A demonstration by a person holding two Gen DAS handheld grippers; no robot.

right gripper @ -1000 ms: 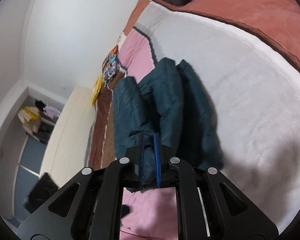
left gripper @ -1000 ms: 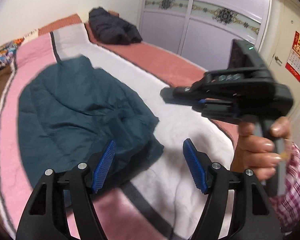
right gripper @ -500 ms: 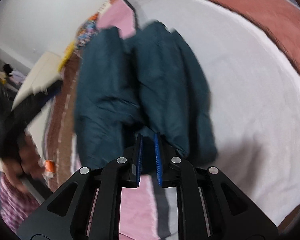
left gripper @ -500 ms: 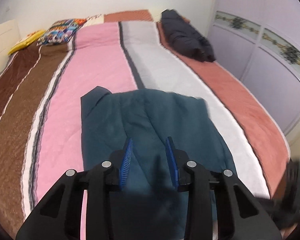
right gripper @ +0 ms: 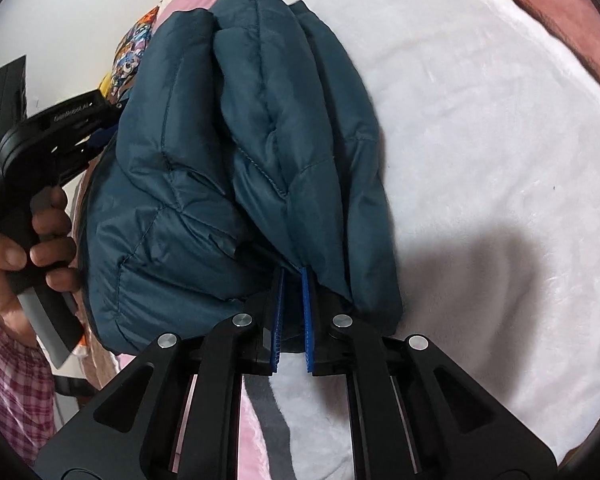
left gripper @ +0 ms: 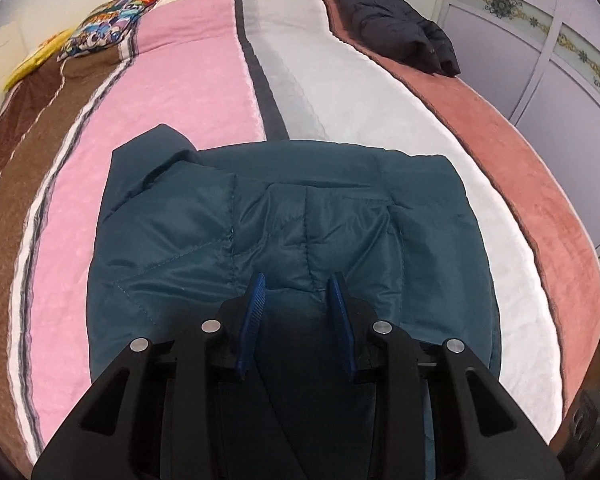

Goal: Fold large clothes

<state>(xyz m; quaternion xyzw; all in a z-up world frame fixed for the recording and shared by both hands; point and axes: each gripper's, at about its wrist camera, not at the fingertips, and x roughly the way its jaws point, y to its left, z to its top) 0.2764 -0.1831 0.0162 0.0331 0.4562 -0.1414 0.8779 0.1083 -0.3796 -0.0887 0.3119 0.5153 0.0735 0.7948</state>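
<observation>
A teal puffer jacket lies folded into a thick bundle on the striped bedspread. My left gripper points down at the jacket's near middle, jaws partly apart, with quilted fabric below them but no fold pinched. In the right wrist view the jacket bulges in puffy rolls. My right gripper is at its near edge, jaws closing, with a fold of the hem between the blue pads. A hand holds the left gripper's handle at the jacket's far side.
A dark jacket lies at the bed's far right, on the rust stripe. A patterned pillow sits at the head of the bed. Wardrobe doors stand past the right edge. White blanket spreads to the right of the teal jacket.
The left gripper swung over from the right side to above the jacket and its jaws narrowed. The right gripper sank toward the bed, keeping the jacket's edge between its pads.
</observation>
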